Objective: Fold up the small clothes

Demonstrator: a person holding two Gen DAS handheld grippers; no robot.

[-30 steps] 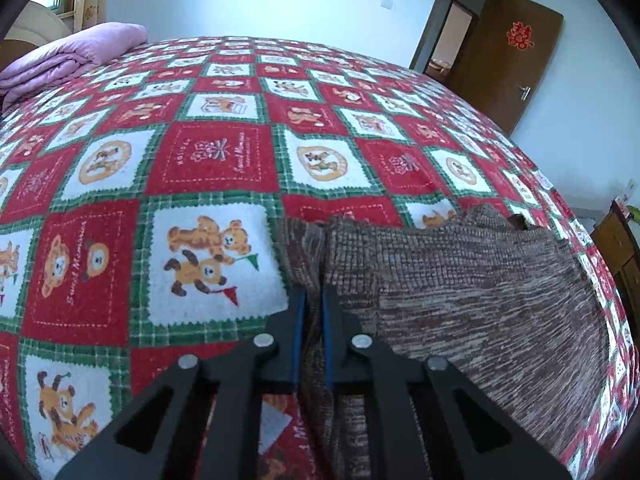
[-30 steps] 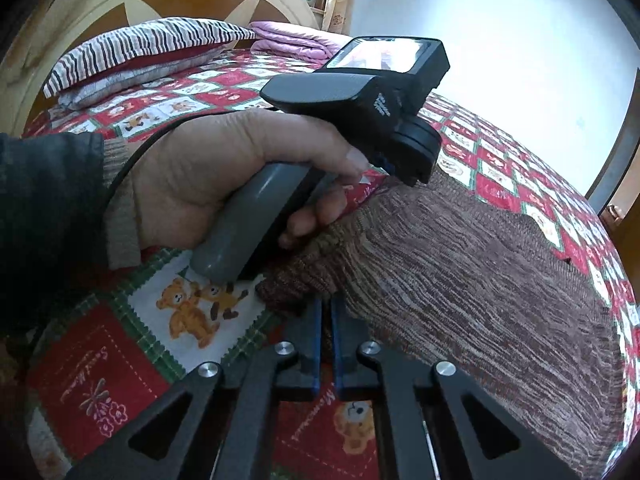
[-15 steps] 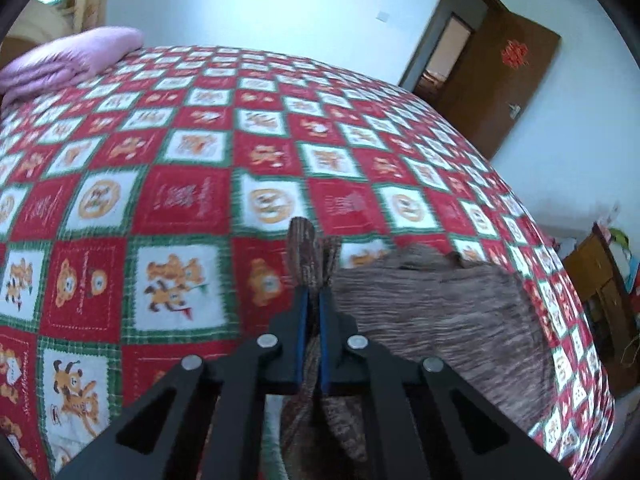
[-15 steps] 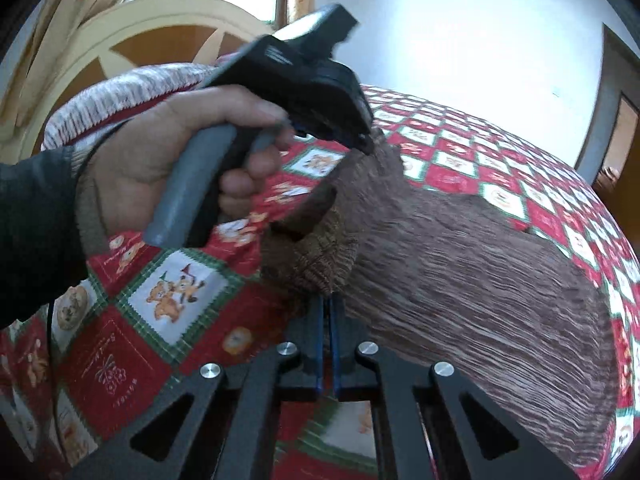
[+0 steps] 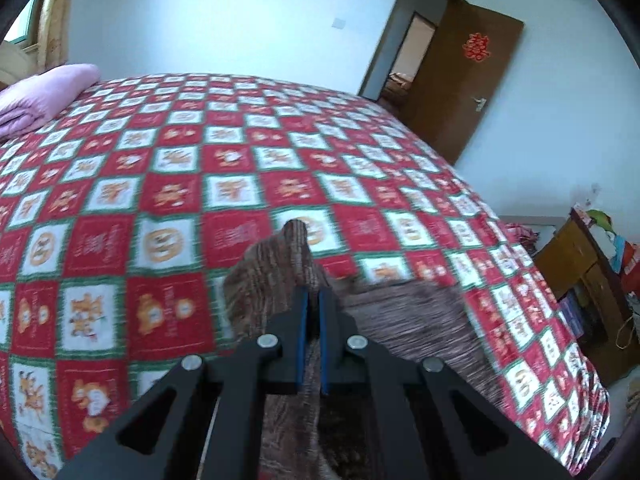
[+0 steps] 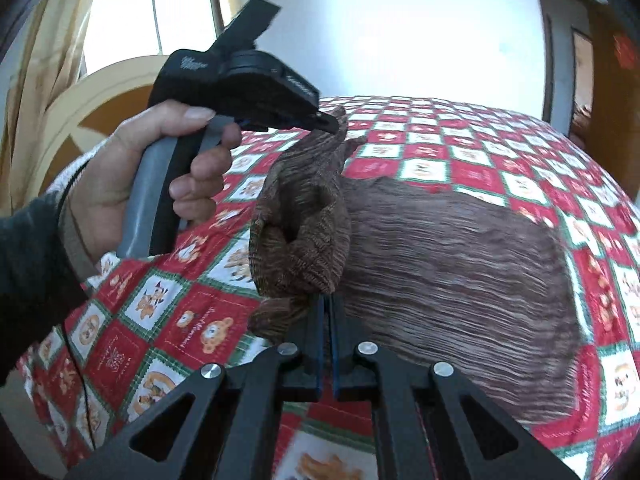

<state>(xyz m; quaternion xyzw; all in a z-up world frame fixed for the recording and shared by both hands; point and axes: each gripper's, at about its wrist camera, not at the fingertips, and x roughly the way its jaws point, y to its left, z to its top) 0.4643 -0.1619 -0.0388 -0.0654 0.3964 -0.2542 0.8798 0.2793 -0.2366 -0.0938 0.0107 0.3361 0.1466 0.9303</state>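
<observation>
So I've got both grippers up off the bed now, each with a corner of the brown knit garment. The left gripper is raised and angled down, its fingers pressed nearly together and pinching a bunched edge of the knit, and from the right wrist view I can see my left hand wrapped round its grey handle, well above the quilt. The right gripper has its fingers squeezed on the other corner, with a folded wad hanging just over them. The rest of the garment still lies spread on the bed. Compared to a second ago, that held edge has come way up off the quilt and rolled over on itself.
</observation>
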